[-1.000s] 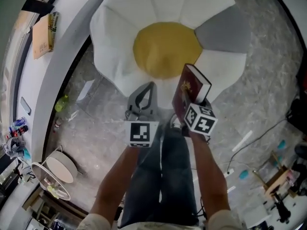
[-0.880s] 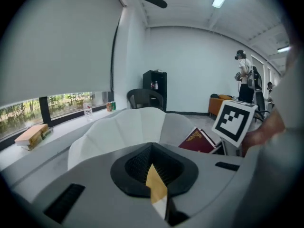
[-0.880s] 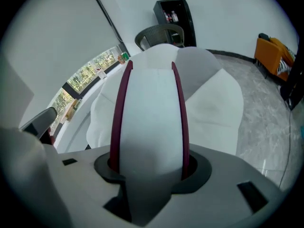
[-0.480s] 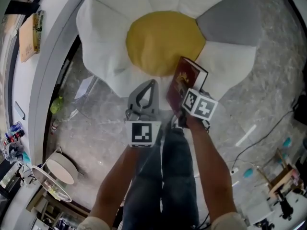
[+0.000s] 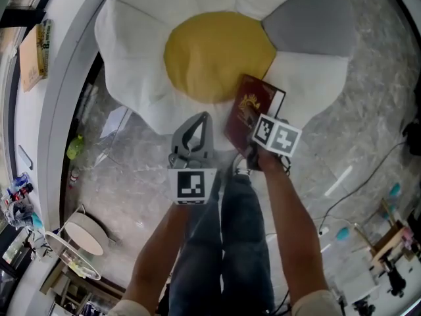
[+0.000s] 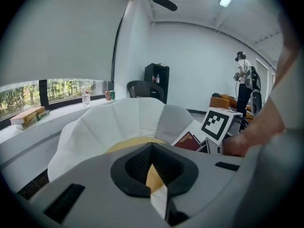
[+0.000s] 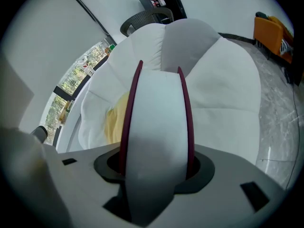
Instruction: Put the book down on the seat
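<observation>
Maroon book (image 5: 248,110) is pinched by the right gripper (image 7: 156,163), long axis toward 12 o'clock, above the seat (image 5: 131,58) edge; its yellow centre (image 5: 210,51) lies at 11. Left gripper (image 5: 197,127), fingers pressed together, idles at 9.

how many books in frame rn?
3: a maroon book clamped in the right gripper over the seat, plus what look like two stacked books on the window ledge. More may be hidden.
</observation>
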`<state>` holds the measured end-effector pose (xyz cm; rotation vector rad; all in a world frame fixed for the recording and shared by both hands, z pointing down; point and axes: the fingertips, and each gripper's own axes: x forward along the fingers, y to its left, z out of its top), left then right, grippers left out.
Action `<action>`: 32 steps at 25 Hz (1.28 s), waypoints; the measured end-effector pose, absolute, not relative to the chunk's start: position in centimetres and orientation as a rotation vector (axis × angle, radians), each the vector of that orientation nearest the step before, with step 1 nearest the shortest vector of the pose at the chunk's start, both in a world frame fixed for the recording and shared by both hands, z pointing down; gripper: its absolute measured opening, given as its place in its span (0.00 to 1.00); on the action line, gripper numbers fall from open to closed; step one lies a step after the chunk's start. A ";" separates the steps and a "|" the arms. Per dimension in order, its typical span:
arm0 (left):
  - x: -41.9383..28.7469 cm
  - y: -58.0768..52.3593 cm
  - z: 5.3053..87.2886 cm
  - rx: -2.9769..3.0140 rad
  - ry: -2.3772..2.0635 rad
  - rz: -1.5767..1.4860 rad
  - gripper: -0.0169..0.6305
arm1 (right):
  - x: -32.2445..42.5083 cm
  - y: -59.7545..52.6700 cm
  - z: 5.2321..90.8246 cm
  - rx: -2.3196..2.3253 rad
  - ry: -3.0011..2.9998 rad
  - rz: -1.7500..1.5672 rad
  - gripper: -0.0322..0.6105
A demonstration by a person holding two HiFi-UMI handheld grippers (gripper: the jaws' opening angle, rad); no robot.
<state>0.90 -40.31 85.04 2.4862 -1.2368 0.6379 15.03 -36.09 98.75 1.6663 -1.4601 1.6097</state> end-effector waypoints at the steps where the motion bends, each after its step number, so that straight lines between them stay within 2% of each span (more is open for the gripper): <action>1: 1.0 -40.3 85.0 2.492 -1.236 0.636 0.03 | 15.2 -36.0 98.8 1.671 -1.462 1.600 0.40; 8: 2.0 -39.6 85.0 2.500 -1.212 0.630 0.03 | 17.5 -34.8 98.9 1.749 -1.418 1.490 0.53; 17: 3.5 -38.9 85.3 2.515 -1.152 0.652 0.03 | 19.5 -33.8 99.1 1.778 -1.383 1.427 0.63; 32: 5.7 -38.3 85.0 2.523 -1.119 0.659 0.03 | 22.5 -32.8 97.1 1.825 -1.418 1.308 0.64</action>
